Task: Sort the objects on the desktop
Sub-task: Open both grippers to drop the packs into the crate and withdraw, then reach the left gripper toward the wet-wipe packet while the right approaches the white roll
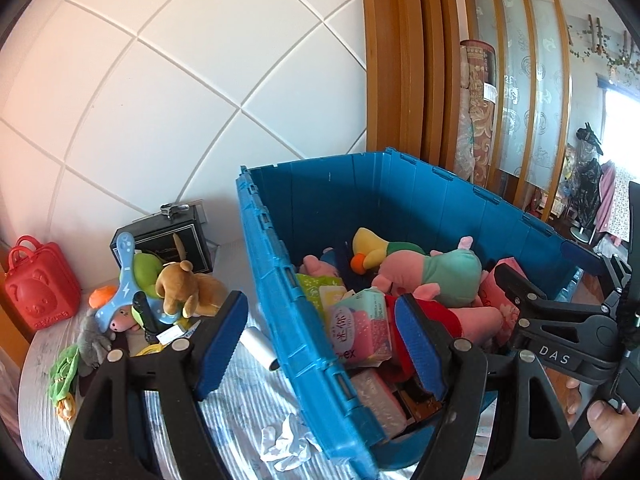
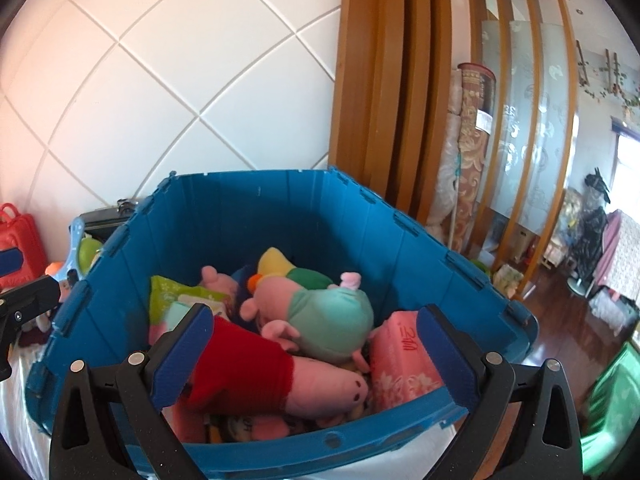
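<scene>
Blue crate, centre of the right-wrist view, holds plush pigs and tissue packs. Unsorted toys lie at nine o'clock of it, beside a red case. Left gripper and right gripper stand spread wide, empty.

The crate stands on the table against the wall — plush toys and tissue packs piled inside. Left of it lies a heap of toys, a box behind them — a small case farthest left.
</scene>
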Demonstrator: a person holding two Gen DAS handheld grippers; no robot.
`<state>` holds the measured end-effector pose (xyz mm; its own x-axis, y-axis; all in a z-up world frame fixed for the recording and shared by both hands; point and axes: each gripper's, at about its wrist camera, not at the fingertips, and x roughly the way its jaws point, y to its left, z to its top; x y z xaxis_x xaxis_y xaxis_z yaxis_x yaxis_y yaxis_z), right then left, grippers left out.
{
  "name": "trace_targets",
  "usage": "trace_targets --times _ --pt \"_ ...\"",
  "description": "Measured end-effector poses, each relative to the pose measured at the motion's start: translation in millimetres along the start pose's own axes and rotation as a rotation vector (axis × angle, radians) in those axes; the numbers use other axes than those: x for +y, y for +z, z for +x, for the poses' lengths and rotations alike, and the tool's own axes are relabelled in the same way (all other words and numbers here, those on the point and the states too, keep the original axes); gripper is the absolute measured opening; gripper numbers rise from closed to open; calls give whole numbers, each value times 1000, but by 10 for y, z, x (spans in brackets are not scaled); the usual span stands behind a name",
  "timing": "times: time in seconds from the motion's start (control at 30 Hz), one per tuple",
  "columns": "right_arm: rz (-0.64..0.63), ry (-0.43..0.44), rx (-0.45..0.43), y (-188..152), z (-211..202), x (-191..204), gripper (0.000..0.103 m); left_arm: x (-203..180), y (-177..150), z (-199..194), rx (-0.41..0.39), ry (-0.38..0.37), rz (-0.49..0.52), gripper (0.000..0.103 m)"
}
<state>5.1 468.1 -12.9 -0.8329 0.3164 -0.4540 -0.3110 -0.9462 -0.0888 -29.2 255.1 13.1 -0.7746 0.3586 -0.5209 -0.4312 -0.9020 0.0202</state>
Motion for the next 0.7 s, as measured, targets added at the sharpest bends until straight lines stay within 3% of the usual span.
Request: trace_targets --times 0.7 --pt "-69 33 -70 98 -515 1066 103 1018 -215 -467 -35 39 -64 76"
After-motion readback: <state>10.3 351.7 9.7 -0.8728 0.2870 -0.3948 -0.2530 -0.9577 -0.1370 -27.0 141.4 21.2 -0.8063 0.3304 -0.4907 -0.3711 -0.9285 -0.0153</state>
